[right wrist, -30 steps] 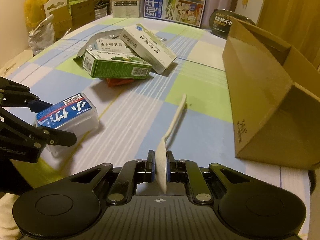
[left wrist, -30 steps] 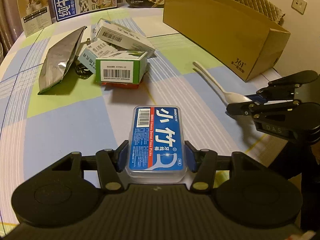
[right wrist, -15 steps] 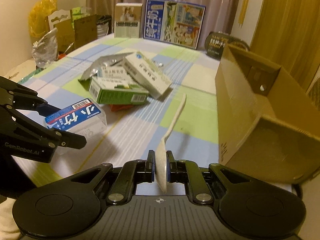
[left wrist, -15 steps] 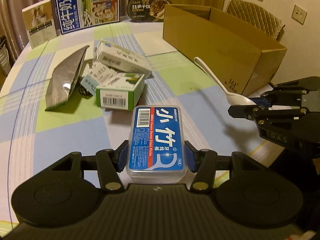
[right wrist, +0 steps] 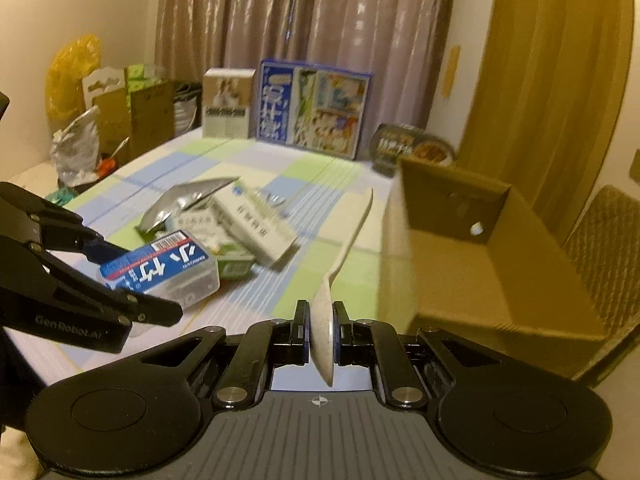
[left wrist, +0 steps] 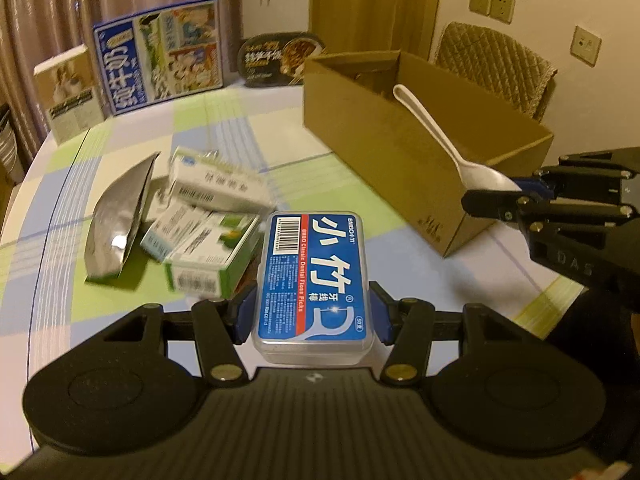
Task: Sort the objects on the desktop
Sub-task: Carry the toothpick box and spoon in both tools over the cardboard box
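The right gripper (right wrist: 321,330) pinches a white spoon (right wrist: 340,264) beside a blurred, seemingly empty cardboard box (right wrist: 492,280).

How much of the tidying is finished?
Nothing can be seen inside the cardboard box yet. In hand: the left gripper holds the floss pick box, and the right gripper pinches the white spoon. Left: the medicine boxes and silver pouch lie on the table.

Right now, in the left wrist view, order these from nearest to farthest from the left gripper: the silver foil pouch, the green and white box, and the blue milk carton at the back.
1. The green and white box, just ahead-left of the left gripper.
2. The silver foil pouch, farther left, lying on the table.
3. The blue milk carton, upright at the far edge near the curtain.
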`<state>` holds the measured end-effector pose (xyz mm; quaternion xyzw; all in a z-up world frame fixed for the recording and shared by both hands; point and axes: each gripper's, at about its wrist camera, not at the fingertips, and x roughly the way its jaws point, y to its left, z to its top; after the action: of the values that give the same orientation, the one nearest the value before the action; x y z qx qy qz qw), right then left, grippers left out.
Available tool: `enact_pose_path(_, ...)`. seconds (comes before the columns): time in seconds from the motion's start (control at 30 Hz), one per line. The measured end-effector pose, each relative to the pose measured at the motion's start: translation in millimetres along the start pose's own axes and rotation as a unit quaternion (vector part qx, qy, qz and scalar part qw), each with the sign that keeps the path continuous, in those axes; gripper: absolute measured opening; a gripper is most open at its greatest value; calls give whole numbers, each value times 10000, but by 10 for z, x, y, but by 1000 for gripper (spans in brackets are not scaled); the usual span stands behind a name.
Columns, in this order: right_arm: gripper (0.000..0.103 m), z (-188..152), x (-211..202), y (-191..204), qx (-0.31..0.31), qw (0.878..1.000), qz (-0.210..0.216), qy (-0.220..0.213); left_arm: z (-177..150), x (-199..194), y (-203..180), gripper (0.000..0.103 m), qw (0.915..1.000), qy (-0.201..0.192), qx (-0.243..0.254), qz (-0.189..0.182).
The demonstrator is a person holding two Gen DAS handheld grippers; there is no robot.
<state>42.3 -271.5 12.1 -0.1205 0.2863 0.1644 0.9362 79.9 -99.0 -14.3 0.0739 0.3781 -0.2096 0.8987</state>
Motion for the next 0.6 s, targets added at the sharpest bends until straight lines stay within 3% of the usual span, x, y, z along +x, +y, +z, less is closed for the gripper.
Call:
enact_pose_path(0.23,7,180,-44,-506,184,9992,-309,-184,506,53,-317,51,9990,-317,211,-241)
enact_pose_path(0.6,7,347,180,-1474,571,9966,-593,-46,1261,392,-884,51,9950,-605,429,-675)
